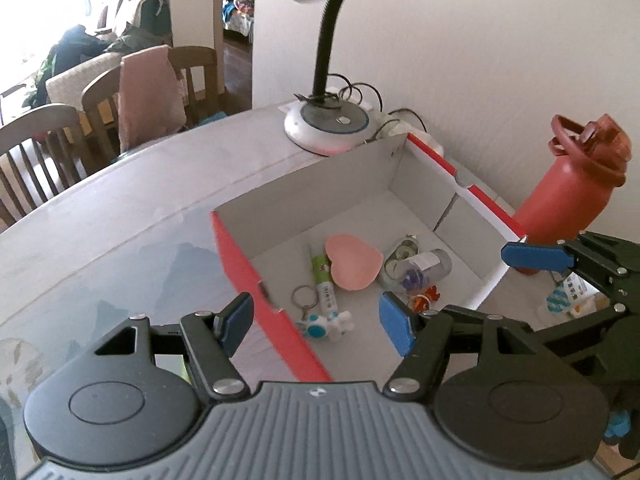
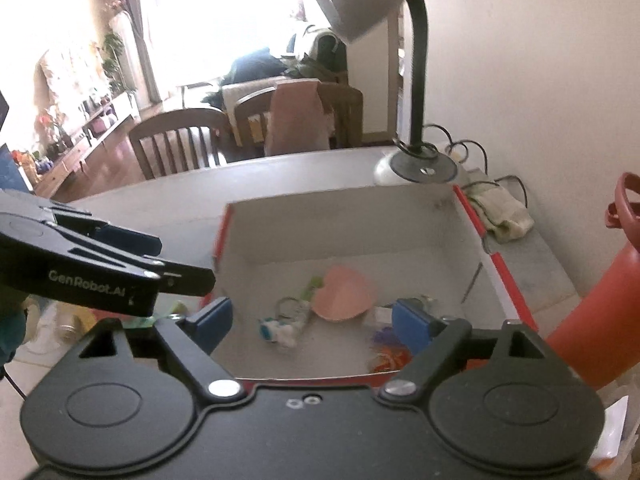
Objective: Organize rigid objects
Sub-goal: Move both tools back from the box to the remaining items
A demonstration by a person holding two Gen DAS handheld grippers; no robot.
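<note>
A red-sided cardboard box [image 1: 256, 280] with a white inside stands open on the table; it also shows in the right wrist view [image 2: 506, 280]. Inside lie a pink heart-shaped dish [image 1: 352, 262], a green and white tube [image 1: 323, 280], a blue and white keychain toy [image 1: 324, 326], a clear jar [image 1: 420, 268] and a small orange item [image 1: 424, 300]. My left gripper [image 1: 318, 320] is open and empty above the box's near left wall. My right gripper [image 2: 310, 322] is open and empty above the box's near edge.
A desk lamp [image 1: 326, 124] stands behind the box with cables by the wall. A red water bottle [image 1: 568, 184] stands right of the box. A folded cloth [image 2: 502, 210] lies by the wall. Wooden chairs [image 1: 40, 152] stand beyond the table's far edge.
</note>
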